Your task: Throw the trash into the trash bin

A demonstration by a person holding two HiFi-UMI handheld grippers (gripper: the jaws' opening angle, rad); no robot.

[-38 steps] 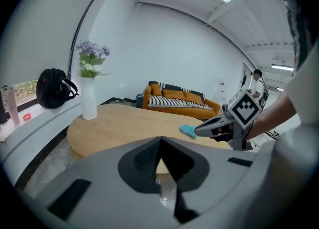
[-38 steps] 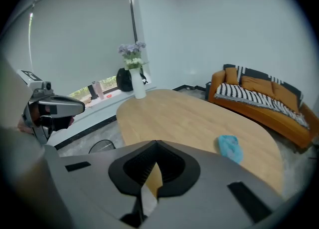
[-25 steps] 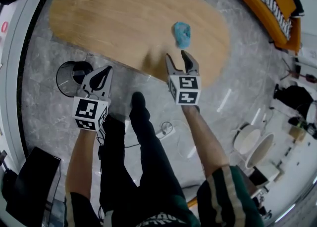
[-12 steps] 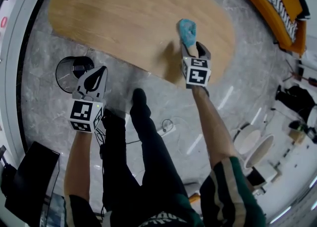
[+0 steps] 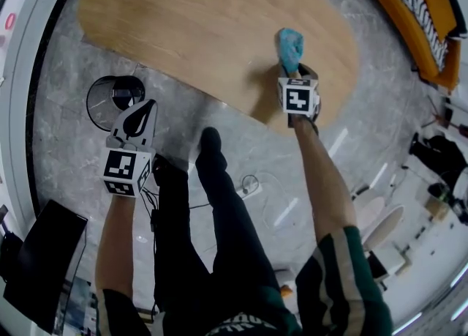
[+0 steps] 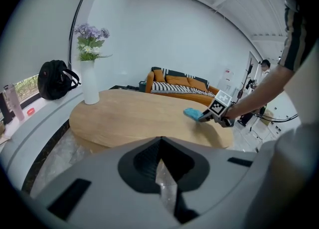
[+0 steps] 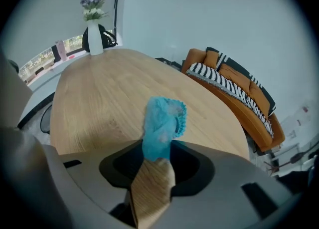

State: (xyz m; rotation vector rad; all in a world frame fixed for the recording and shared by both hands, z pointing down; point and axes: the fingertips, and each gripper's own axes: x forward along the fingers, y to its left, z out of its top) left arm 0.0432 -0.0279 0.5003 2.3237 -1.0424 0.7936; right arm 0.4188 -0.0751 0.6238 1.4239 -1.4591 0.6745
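A crumpled blue piece of trash (image 5: 290,44) lies on the oval wooden table (image 5: 205,27) near its right end. My right gripper (image 5: 296,71) reaches over the table's near edge and tilts steeply down. Its jaws have just been closing and still stand open. In the right gripper view the near end of the trash (image 7: 162,123) sits between the fingertips, with bare wood showing in the gap behind it. The black trash bin (image 5: 117,96) with a clear liner stands on the floor left of the table. My left gripper (image 5: 144,107) hovers just beside it, shut and holding nothing.
An orange sofa (image 5: 409,12) with striped cushions runs along the far right. A white vase of flowers (image 6: 90,86) stands at the table's far end, with a black backpack (image 6: 55,78) on the ledge behind. The person's legs (image 5: 212,203) and a floor cable (image 5: 245,188) are below.
My right gripper has moved forward and down over the table's edge until its tips reach the blue trash. My left gripper has shifted slightly beside the bin.
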